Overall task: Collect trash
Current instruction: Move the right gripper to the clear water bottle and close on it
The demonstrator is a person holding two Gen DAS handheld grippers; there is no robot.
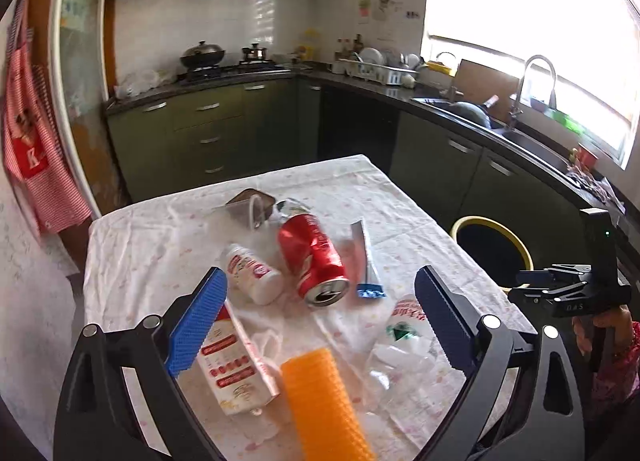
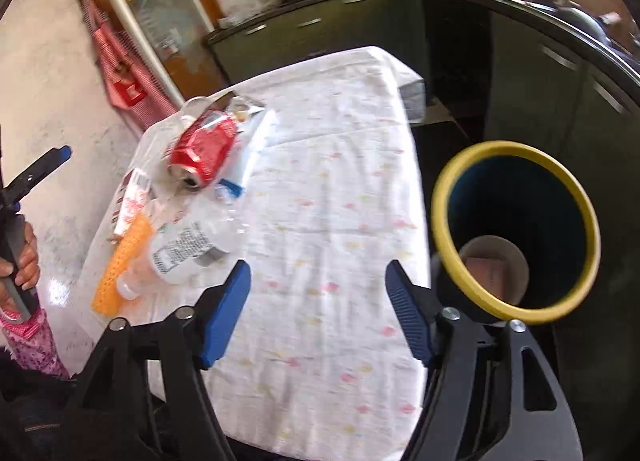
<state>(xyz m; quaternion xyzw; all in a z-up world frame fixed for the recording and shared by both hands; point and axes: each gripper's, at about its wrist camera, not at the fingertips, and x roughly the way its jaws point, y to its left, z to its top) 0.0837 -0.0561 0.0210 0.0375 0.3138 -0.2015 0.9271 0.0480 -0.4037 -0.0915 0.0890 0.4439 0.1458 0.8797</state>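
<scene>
Nearest your left gripper (image 1: 320,317) lies an orange ribbed cup (image 1: 320,401) on its side, between the two blue fingers, which stand wide apart with nothing between their pads. Just left of the cup you have a flattened white carton (image 1: 236,365) with red print, partly under the left finger. To the right lies a crushed clear plastic bottle (image 1: 400,345) with a green label. Beyond these, a small white bottle (image 1: 252,275) lies beside a dented red can (image 1: 314,257), its open mouth facing you. A squeezed tube (image 1: 366,261) with a blue end lies just right of the can, and a brown tub (image 1: 250,207) sits behind it. All of this trash rests on the table (image 1: 152,245) under a white patterned cloth.

Your right gripper (image 2: 318,311) hangs over the bare near part of the cloth, its fingers also spread open and holding nothing. Off the table's right edge stands a dark bin (image 2: 516,235) with a yellow rim; a pale round cup (image 2: 494,265) lies at its bottom. The trash pile sits well to the left of this gripper.
</scene>
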